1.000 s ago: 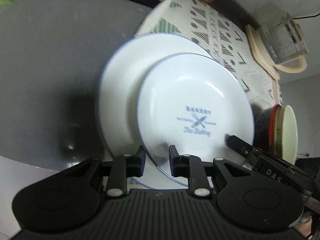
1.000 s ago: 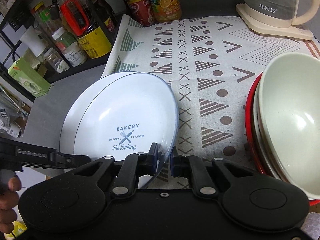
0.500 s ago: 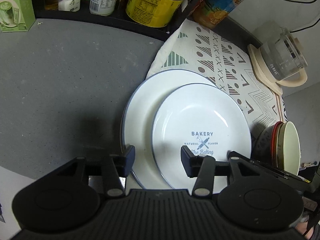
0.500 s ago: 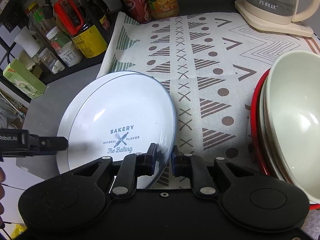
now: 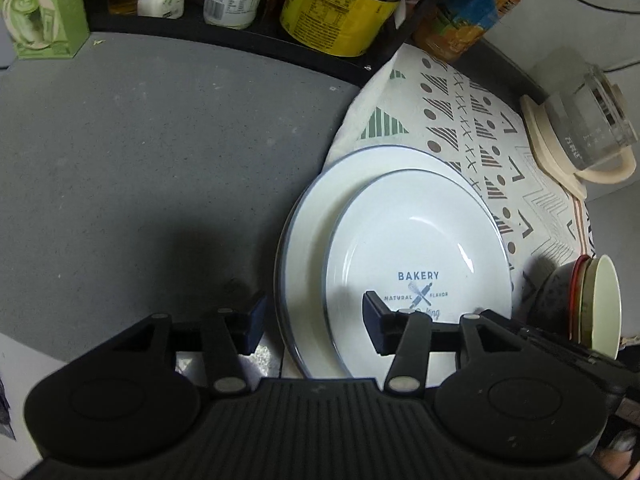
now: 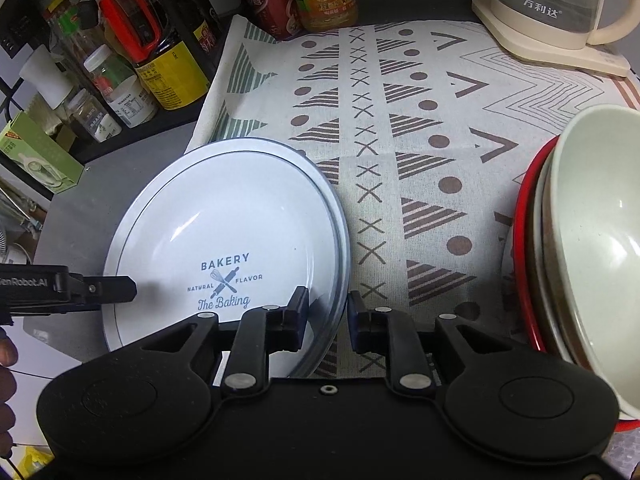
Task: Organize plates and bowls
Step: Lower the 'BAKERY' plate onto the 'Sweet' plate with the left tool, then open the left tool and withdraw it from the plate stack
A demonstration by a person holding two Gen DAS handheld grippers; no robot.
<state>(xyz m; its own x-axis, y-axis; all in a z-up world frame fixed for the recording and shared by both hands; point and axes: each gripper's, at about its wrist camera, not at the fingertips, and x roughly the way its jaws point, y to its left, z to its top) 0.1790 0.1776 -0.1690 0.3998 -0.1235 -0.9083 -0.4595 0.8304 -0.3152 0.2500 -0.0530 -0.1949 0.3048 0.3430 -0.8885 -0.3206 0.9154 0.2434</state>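
A small white plate (image 5: 416, 240) printed BAKERY lies on a larger blue-rimmed white plate (image 5: 306, 248), partly on the patterned cloth (image 5: 472, 128). My left gripper (image 5: 314, 316) is open over the plates' left rim, touching nothing. In the right wrist view the small plate (image 6: 224, 220) has its right rim between the fingers of my right gripper (image 6: 328, 312). Those jaws are opening, and a gap shows on both sides of the rim. One left fingertip (image 6: 112, 288) reaches in over the plates' left side. A stack of bowls (image 6: 588, 240) with a cream one on top stands at the right.
A glass kettle (image 6: 556, 4) on its cream base stands at the cloth's far right corner. Bottles, jars and cans (image 6: 160, 64) crowd a black shelf along the back. A green box (image 5: 44, 8) is far left. Grey counter (image 5: 140, 160) lies left of the plates.
My left gripper let go of the plates' rim, opened wide and drew back. The right jaws widened slightly around the rim. The plates stayed in place.
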